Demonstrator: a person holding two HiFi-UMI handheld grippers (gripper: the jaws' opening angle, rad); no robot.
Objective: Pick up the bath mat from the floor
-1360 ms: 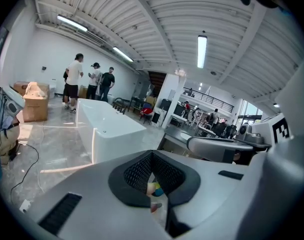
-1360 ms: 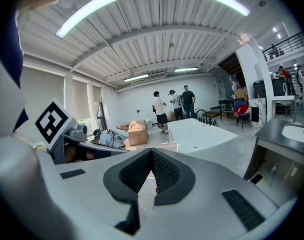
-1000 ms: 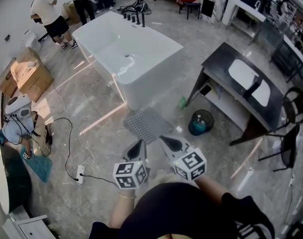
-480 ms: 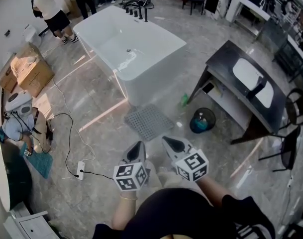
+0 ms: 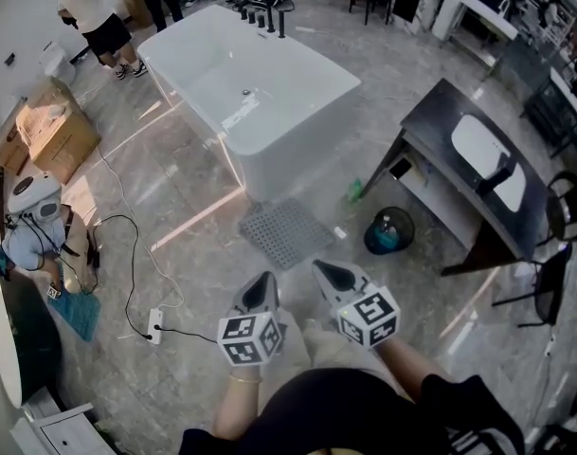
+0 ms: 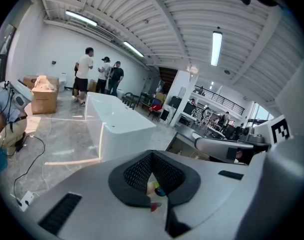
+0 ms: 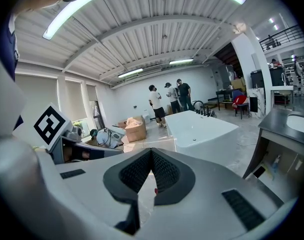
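Bath mat (image 5: 286, 233) lies flat on the floor just beside the bathtub (image 5: 260, 93), untouched. Left gripper (image 5: 261, 284) and right gripper (image 5: 328, 273) point toward it from short of it, each with jaws pressed together on nothing (carried closed, I judge, for the approach).

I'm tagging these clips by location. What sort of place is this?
Likely a bathroom mock-up inside a big workshop hall: a freestanding bathtub, a sink cabinet and a bath mat on open floor, cardboard boxes nearby, a ribbed industrial ceiling overhead.
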